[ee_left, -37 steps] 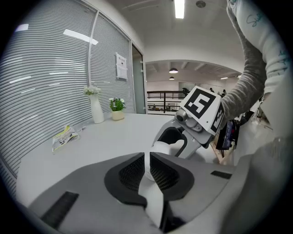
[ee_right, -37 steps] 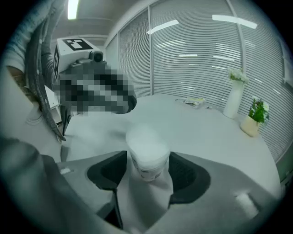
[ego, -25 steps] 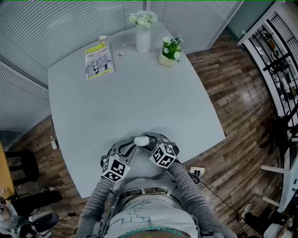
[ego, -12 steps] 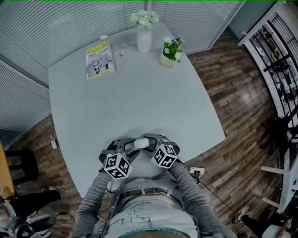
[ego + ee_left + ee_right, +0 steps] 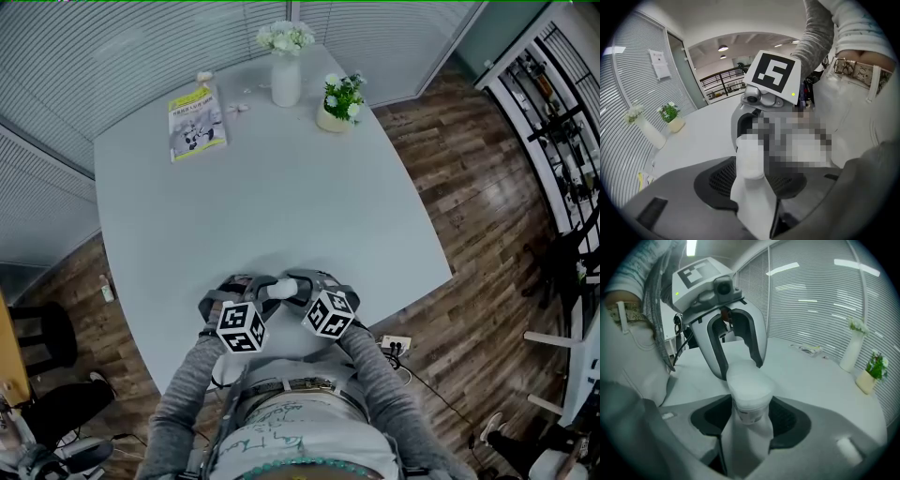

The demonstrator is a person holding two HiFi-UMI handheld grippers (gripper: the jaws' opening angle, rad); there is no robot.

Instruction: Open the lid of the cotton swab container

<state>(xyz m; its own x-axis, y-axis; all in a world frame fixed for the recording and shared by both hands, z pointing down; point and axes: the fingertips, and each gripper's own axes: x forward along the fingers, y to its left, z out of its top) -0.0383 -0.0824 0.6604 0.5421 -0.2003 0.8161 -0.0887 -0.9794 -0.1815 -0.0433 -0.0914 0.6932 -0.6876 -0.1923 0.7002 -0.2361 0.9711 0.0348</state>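
A small white cotton swab container (image 5: 286,282) is held over the near edge of the pale table (image 5: 262,206). My right gripper (image 5: 749,420) is shut on the container's body (image 5: 749,397), with the lidded end pointing away from it. My left gripper (image 5: 267,287) faces it from the left. Its fingers (image 5: 716,350) stand on either side of the lid end and its jaws are closing, without a clear press on the lid. In the left gripper view the container (image 5: 750,159) fills the gap between that gripper's (image 5: 754,187) jaws.
At the table's far end lie a yellow-green booklet (image 5: 197,123), a white vase of flowers (image 5: 285,80) and a small potted plant (image 5: 339,105). Wooden floor surrounds the table. Dark shelving (image 5: 562,141) stands at the right.
My left gripper has moved up and to the right, closer to the container, and its fingers have spread around the lid end. The right gripper and container have barely moved.
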